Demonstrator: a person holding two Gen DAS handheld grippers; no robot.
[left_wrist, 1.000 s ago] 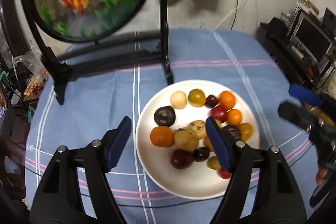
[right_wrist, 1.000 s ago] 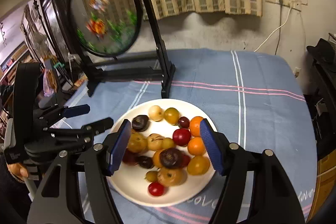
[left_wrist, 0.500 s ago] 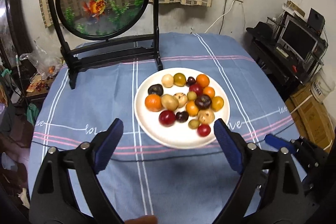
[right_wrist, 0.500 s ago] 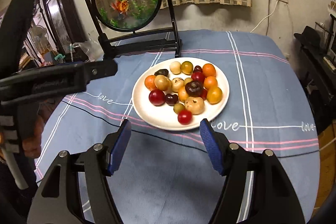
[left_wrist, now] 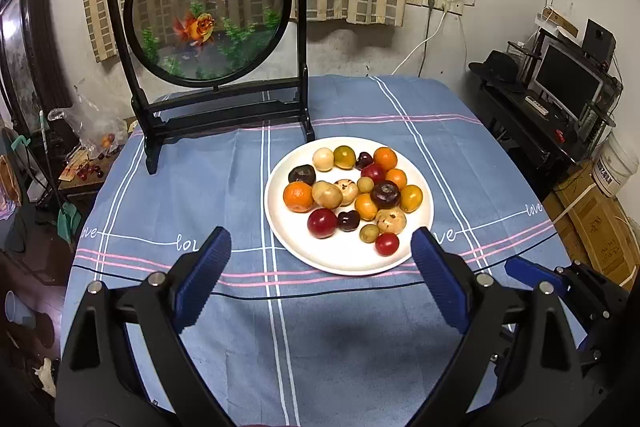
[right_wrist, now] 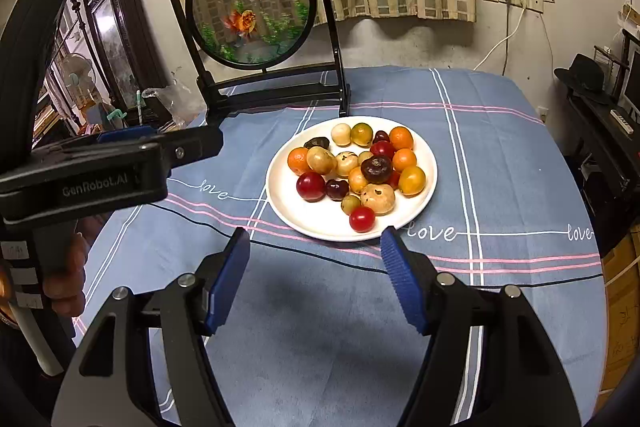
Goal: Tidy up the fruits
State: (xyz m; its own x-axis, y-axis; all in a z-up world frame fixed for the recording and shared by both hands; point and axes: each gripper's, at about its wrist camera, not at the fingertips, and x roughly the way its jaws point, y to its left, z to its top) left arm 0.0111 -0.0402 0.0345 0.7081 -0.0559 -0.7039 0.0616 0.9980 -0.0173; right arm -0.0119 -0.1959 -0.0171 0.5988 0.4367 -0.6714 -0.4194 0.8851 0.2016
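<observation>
A white plate [left_wrist: 292,239] sits on the blue checked tablecloth and holds several small fruits [left_wrist: 352,195]: orange, red, yellow, dark purple and pale ones, heaped toward its far side. My left gripper [left_wrist: 320,229] hangs short of the plate's near rim; its jaws are opening and nothing is between them. My right gripper [right_wrist: 315,231] stands open and empty in front of the plate [right_wrist: 288,203], whose red cherry tomato [right_wrist: 362,219] lies nearest. Seen side-on, the left gripper [right_wrist: 160,147] is at the left of the right wrist view. A blue finger of the right gripper [left_wrist: 532,271] shows in the left wrist view.
A round goldfish screen on a black stand [left_wrist: 208,11] rises at the table's back left, its foot close to the plate. A hand [right_wrist: 64,267] holds the left gripper's handle. A monitor and shelves [left_wrist: 568,83] stand off the table to the right.
Both grippers have drawn back from over the plate, so the fruits now lie beyond the fingertips. The left jaws stand wider apart than before.
</observation>
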